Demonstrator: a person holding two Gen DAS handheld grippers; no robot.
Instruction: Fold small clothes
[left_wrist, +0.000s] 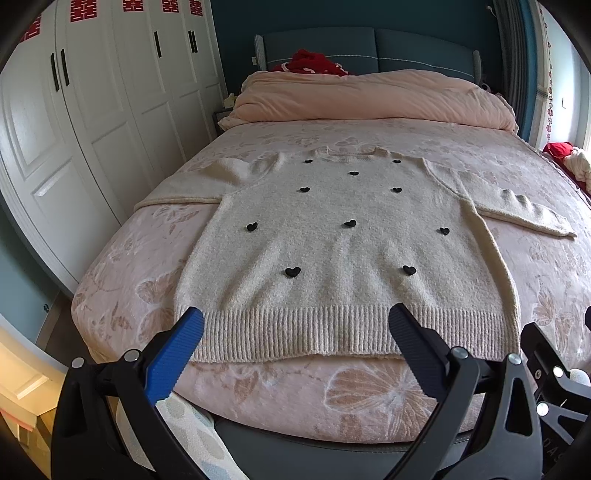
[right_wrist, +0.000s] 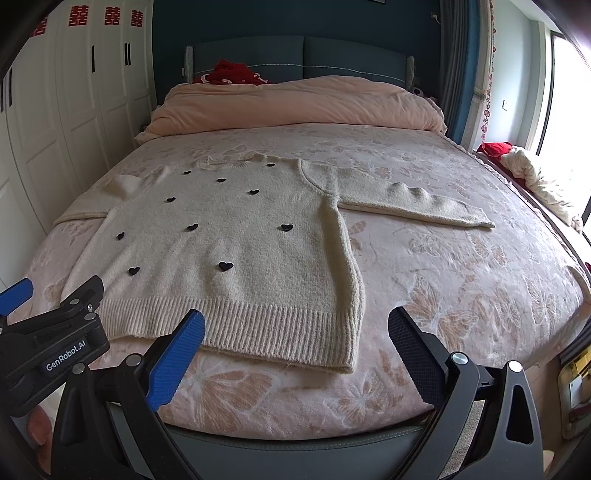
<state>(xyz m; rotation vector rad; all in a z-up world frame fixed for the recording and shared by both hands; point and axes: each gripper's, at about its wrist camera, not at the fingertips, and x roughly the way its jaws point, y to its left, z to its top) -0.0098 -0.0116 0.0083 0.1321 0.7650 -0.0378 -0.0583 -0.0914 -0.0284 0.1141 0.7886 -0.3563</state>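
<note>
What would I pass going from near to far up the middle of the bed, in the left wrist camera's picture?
The open left claw → the sweater's ribbed hem → the black hearts on the sweater's body → its neckline → bare floral bedspread → the rolled pink duvet → the red bundle → the blue headboard.

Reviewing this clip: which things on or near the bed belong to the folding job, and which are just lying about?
Part of the job:
cream sweater with black hearts, spread flat
left claw, open above the hem
right claw, open near the hem corner

Just lying about:
pink duvet bunched at the headboard
red cloth behind it
white bundle by the window
</note>
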